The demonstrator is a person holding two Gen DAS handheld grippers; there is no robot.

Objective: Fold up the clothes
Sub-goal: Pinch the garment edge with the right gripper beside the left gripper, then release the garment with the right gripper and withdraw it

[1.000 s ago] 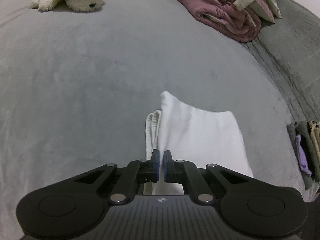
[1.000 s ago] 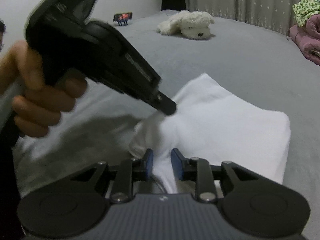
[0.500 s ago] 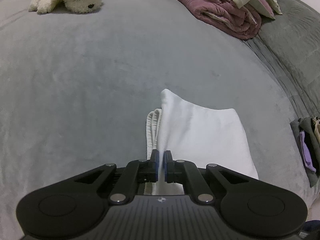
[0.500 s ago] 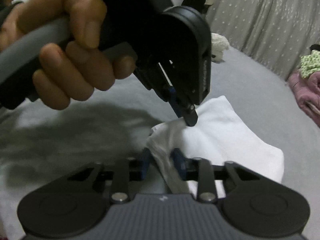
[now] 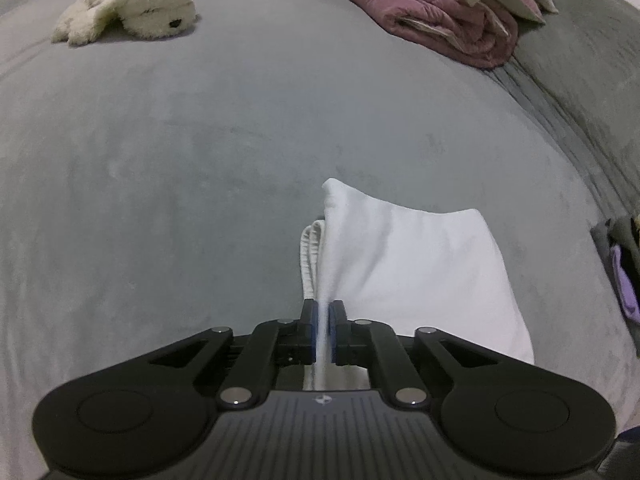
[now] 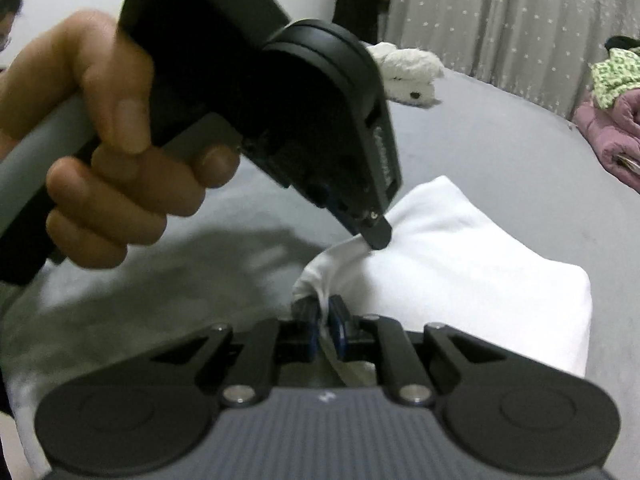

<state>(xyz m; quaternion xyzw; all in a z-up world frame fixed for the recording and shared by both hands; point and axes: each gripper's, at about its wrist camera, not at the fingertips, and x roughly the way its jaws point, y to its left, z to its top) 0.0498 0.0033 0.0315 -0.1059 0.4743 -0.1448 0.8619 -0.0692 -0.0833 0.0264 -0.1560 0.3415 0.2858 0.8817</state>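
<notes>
1. A big soft grey bed cover (image 5: 200, 168) fills most of both views.
2. A pile of pink and green bedding (image 5: 444, 12) sits at the far right side of the bed.
3. A folded white cloth (image 5: 420, 272) lies flat on the grey cover, close to both tools. One corner of it is pulled up in a bunch.
4. A fluffy white toy dog (image 5: 136, 0) lies far away, at the far left of the bed.
5. The left gripper (image 5: 323, 332), black with blue pads, is almost closed and just starting to open. It pinches the near edge of the white cloth between its pads. A person's hand (image 6: 116, 168) holds its handle.
6. The right gripper (image 6: 325, 328) is almost closed too, and opening a tiny bit. It pinches the bunched corner of the white cloth.
</notes>
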